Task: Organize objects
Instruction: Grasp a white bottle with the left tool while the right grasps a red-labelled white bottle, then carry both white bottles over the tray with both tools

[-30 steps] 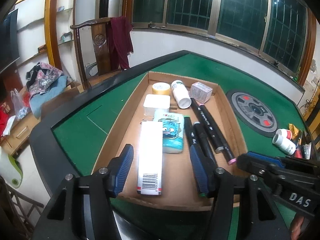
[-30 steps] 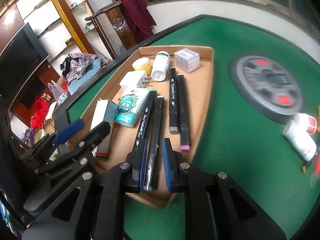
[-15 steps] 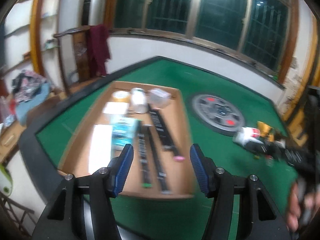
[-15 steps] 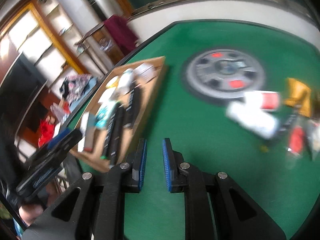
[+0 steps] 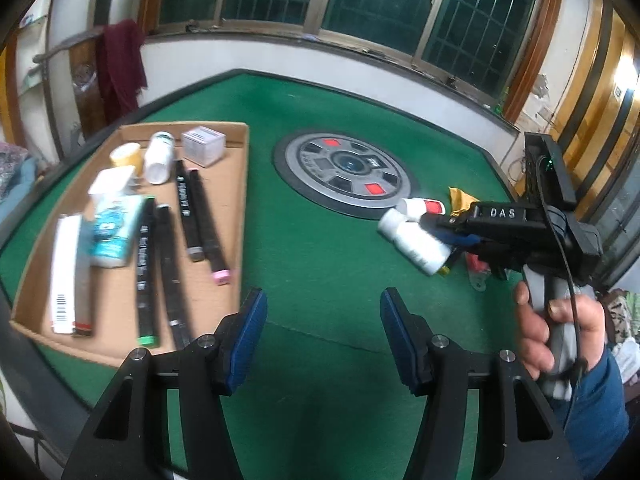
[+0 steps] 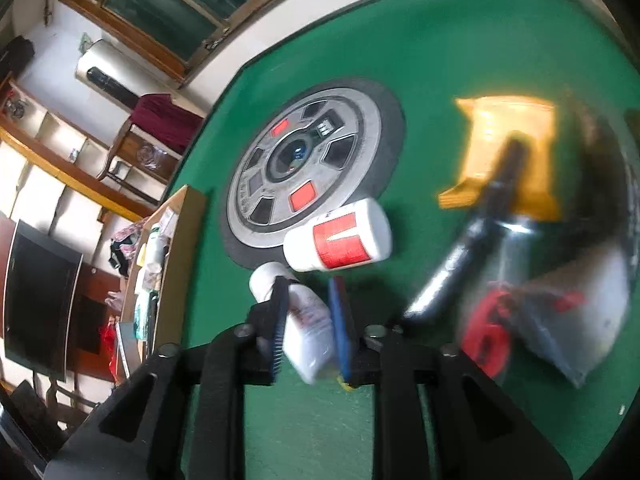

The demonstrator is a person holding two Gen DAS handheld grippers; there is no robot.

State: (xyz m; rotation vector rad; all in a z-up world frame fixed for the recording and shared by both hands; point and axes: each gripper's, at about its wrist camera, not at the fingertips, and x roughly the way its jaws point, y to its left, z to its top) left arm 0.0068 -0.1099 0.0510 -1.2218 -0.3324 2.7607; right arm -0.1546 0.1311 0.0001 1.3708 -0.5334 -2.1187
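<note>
A plain white bottle [image 6: 308, 328] [image 5: 412, 240] lies on the green felt. My right gripper [image 6: 309, 296] [image 5: 444, 232] straddles it with its jaws opening, and I cannot see the blue pads pressing on it. Beside it lie a red-labelled white bottle [image 6: 344, 240] [image 5: 424, 206], a black marker [image 6: 460, 260], a yellow packet [image 6: 508, 152] and a blurred red item [image 6: 492, 332]. My left gripper [image 5: 320, 320] is open over bare felt, right of the cardboard tray [image 5: 234, 220], which holds markers, a white bottle, a tape roll and small boxes.
A round grey disc [image 5: 344, 168] with red patches is set in the table's middle. A person's hand [image 5: 560, 332] in a blue sleeve holds the right gripper. The table's dark rim [image 5: 24, 364] runs close past the tray at left; a chair and shelves stand beyond.
Both grippers have swung right, away from the tray. The right one left the markers, rolled, and now has the white bottle between its slightly parted pads. The left stays open.
</note>
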